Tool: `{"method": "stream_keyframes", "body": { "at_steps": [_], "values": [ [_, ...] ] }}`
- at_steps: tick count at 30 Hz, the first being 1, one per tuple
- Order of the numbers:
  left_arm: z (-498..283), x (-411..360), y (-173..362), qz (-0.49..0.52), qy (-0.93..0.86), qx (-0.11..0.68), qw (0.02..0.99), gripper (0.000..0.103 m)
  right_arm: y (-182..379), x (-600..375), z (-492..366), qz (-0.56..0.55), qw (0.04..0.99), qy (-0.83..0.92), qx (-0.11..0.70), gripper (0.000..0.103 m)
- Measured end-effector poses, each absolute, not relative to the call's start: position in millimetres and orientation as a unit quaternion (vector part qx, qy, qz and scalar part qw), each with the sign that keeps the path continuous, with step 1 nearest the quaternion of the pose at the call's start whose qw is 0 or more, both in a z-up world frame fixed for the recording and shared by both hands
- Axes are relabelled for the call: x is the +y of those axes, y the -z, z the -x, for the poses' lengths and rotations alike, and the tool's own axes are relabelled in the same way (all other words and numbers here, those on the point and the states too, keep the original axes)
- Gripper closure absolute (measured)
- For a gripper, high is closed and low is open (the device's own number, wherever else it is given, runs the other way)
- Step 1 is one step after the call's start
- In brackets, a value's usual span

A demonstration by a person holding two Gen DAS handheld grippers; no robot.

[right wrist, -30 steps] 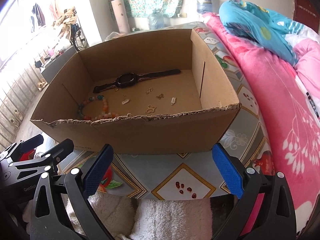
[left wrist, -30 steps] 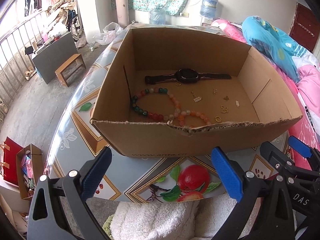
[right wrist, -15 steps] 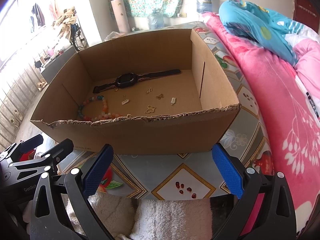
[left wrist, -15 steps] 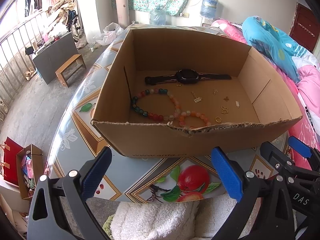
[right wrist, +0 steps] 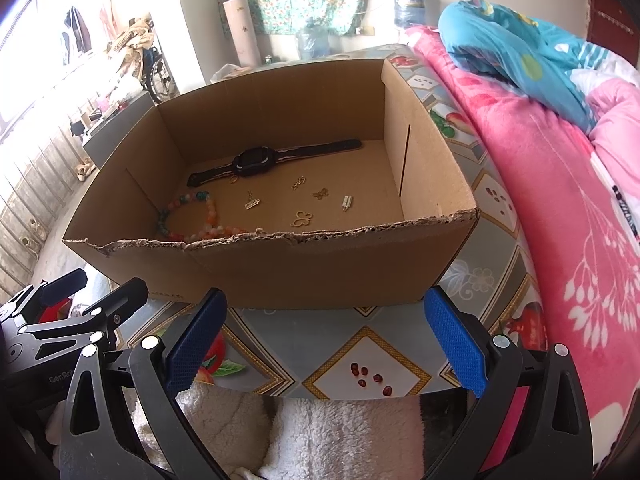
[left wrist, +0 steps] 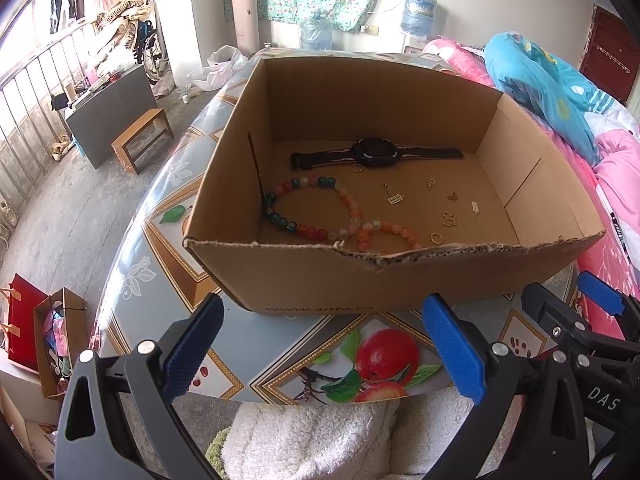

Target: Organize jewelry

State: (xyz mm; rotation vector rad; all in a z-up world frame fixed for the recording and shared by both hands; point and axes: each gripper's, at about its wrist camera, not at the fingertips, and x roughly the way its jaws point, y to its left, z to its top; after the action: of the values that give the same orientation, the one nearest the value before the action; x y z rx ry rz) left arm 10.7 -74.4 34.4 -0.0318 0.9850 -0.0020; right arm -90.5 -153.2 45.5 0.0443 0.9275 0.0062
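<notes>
Brown corrugated cardboard is forming the open box [left wrist: 380,276] that is sitting on the fruit-patterned table [left wrist: 168,224], its torn front rim facing both grippers. Inside, all the jewelry is lying flat on the box floor. A black wristwatch [left wrist: 376,153] is stretching across the back, with a small gold ring [left wrist: 357,168] just in front of its face. A multicoloured bead necklace [left wrist: 320,210] is looping in a figure-eight along the left side, its near end partly hidden behind the front wall. Several small gold charms are lying apart from one another to the right: a bar-shaped charm [left wrist: 394,197], a butterfly outline charm [right wrist: 302,219], a small solid butterfly [right wrist: 320,193] and a silver rectangular pendant [right wrist: 346,202]. Another gold ring [left wrist: 436,238] is resting near the front wall.

The left gripper [left wrist: 320,344] is hovering in front of the box, above the table edge, its blue-padded fingers [left wrist: 192,344] spread wide and holding nothing. The right gripper [right wrist: 326,342] is hovering beside it, likewise outside the box, its fingers [right wrist: 456,342] spread wide and empty. A white fleecy cloth [right wrist: 340,436] is lying below both grippers. A pink blanket [right wrist: 560,208] is lying just right of the table.
</notes>
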Motion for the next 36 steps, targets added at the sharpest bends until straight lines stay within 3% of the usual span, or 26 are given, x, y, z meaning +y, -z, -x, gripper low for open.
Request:
{"method": "stream_keyframes", "body": {
  "at_steps": [36],
  "values": [
    [-9.5, -73.4, -32.9, 0.012, -0.001, 0.472, 0.881, 0.006, -46.4, -150.4, 91.8, -0.021, 0.895, 0.004, 0.446, 0.008]
  ]
}}
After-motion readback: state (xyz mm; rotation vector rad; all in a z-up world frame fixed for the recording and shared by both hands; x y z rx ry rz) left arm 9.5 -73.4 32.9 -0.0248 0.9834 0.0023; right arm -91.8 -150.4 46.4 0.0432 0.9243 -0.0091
